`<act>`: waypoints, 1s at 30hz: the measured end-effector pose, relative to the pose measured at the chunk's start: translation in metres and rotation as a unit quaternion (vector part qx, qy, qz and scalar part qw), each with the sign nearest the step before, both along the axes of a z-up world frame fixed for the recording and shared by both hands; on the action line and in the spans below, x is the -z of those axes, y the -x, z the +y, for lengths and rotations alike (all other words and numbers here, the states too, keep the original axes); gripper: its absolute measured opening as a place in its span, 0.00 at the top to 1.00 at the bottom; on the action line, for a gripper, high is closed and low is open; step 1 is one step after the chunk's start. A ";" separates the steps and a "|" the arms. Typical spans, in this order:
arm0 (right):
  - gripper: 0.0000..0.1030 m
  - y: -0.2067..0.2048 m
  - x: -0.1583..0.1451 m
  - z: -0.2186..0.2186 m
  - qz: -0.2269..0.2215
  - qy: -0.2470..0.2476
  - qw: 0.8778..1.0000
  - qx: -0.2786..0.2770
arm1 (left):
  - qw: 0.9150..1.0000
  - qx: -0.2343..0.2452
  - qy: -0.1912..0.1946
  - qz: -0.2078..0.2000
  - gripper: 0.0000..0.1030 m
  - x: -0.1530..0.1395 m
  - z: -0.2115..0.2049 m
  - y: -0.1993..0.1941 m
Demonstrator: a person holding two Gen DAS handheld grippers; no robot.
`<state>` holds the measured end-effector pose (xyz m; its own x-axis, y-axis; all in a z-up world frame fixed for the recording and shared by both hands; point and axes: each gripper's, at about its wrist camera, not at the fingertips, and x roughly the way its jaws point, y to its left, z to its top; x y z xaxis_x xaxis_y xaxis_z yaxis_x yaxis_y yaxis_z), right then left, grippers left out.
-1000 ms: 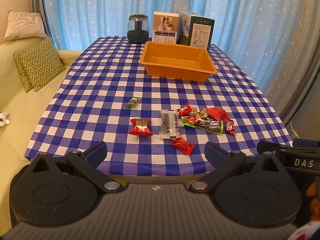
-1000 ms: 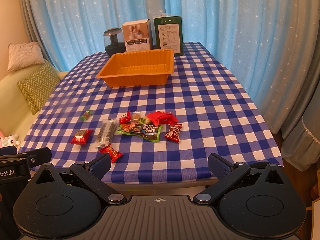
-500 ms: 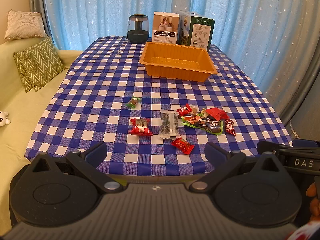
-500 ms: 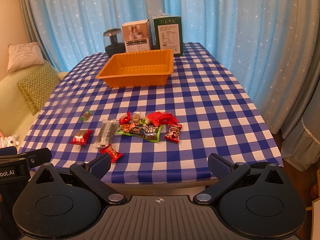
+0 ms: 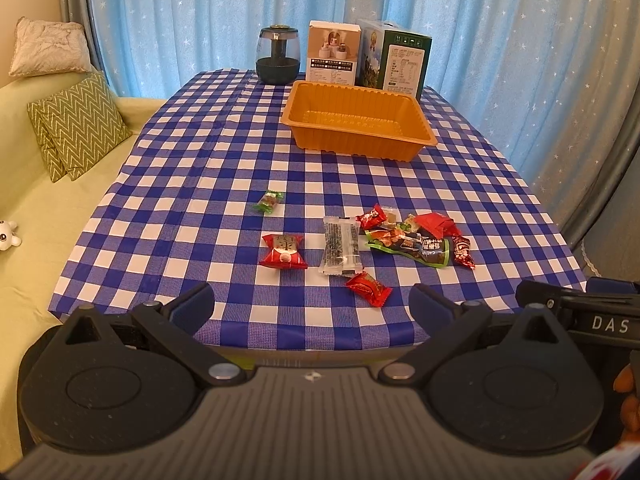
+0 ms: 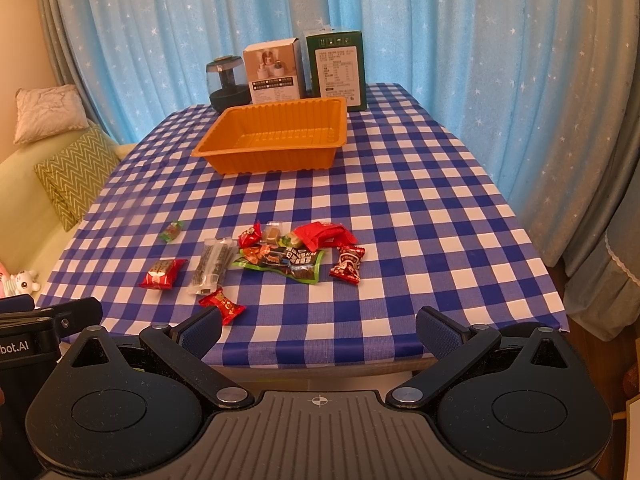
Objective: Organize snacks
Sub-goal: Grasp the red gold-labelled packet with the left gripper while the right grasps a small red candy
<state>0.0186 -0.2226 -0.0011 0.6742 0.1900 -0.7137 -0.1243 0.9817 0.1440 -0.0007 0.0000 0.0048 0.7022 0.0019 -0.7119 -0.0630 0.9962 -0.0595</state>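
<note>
the orange tray [image 5: 362, 148] [image 6: 272, 160] sits on the checked table [image 5: 208, 168] [image 6: 420, 208] toward its far edge, with nothing inside it (only its ribbed floor shows). just behind the tray, along the far edge, stand a dark round jar [image 5: 278, 55] [image 6: 227, 85], a white box [image 5: 333, 53] [image 6: 275, 70] and a green box [image 5: 394, 60] [image 6: 337, 68]; what the boxes hold cannot be told.

all the snacks lie loose on the cloth toward the near edge, well apart from the tray. a small green candy [image 5: 269, 201] [image 6: 172, 231] lies alone on the left. nearer the edge lie a red packet [image 5: 284, 252] [image 6: 163, 273] and, just beside it, a clear dark bar [image 5: 341, 245] [image 6: 212, 265]. a red candy [image 5: 368, 289] [image 6: 222, 305] lies closest to the near edge. to the right is a cluster: a green pouch [image 5: 412, 247] [image 6: 285, 262] with small red wrappers touching it, and a red-brown packet [image 5: 463, 251] [image 6: 347, 266] at its right end.

the left gripper [image 5: 310, 308] hangs just off the near edge, fingers spread wide, holding nothing. the right gripper [image 6: 319, 326] hangs likewise off the near edge, fingers wide apart and bare.
</note>
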 end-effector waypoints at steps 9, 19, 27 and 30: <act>0.01 -0.011 0.022 0.016 -0.013 -0.023 0.998 -0.051 | 1.000 -0.013 0.016 0.019 0.00 0.016 0.027 -0.017; 0.23 -0.050 0.067 0.060 -0.008 -0.005 0.986 -0.166 | 0.999 0.008 0.037 0.038 0.01 0.042 0.053 -0.054; 0.50 -0.087 0.111 0.086 0.015 0.009 0.971 -0.239 | 0.999 0.017 0.022 0.044 0.10 0.061 0.058 -0.087; 0.55 -0.095 0.121 0.094 0.011 0.016 0.965 -0.263 | 0.998 0.019 0.028 0.048 0.14 0.068 0.060 -0.095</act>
